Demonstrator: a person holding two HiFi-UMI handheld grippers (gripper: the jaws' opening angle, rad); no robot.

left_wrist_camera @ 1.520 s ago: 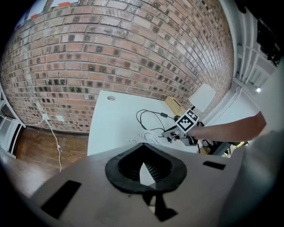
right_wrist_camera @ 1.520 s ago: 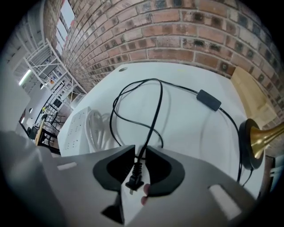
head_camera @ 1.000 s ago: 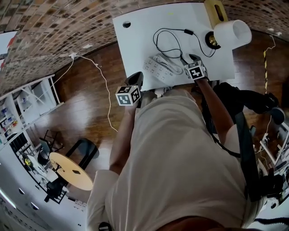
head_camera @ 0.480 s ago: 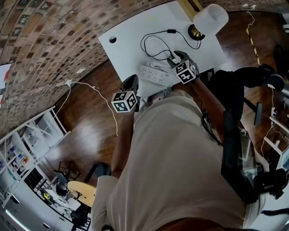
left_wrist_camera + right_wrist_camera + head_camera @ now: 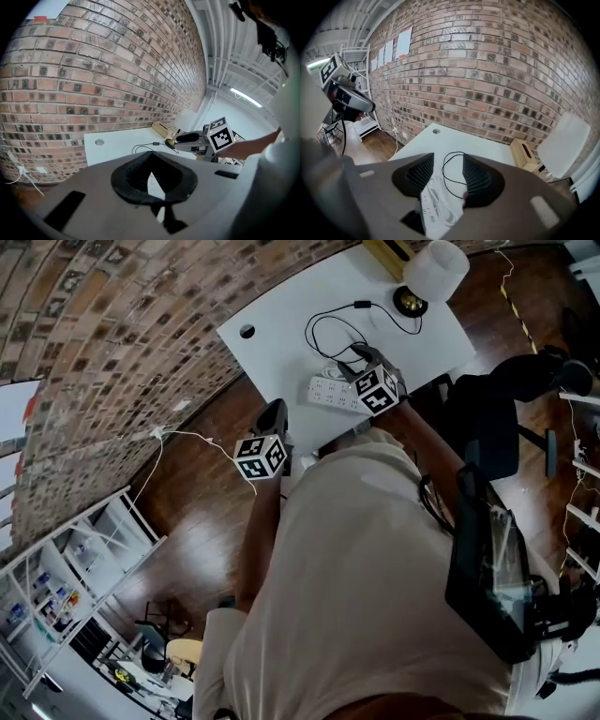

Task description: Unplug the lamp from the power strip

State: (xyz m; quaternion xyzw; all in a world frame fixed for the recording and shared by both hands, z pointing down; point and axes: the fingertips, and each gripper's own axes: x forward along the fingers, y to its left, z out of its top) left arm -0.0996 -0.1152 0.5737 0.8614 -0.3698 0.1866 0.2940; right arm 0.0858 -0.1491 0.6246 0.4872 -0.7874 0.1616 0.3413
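A white power strip [image 5: 333,395] lies near the front edge of the white table [image 5: 281,310]. The lamp, with a white shade [image 5: 434,268] and brass base [image 5: 410,303], stands at the far right. Its black cord [image 5: 330,334] loops towards the strip. My right gripper [image 5: 361,357] hovers over the strip's right end and hides the cord's end. In the right gripper view its jaws [image 5: 446,159] are open and have just been closing a little, with nothing between them; the strip [image 5: 436,206] and cord [image 5: 450,173] lie below. My left gripper [image 5: 275,413] hangs left of the table, its pads [image 5: 126,176] meeting at the tips, empty.
A wooden box [image 5: 524,152] sits beside the lamp against the brick wall. The table has a cable hole [image 5: 247,331] at its far left. A black office chair [image 5: 506,418] stands to the right. A white cable [image 5: 202,439] trails over the wooden floor, near white shelves [image 5: 84,549].
Both grippers have lifted, the right one up off the power strip's end. The head view has swung, so the table now lies further up and right.
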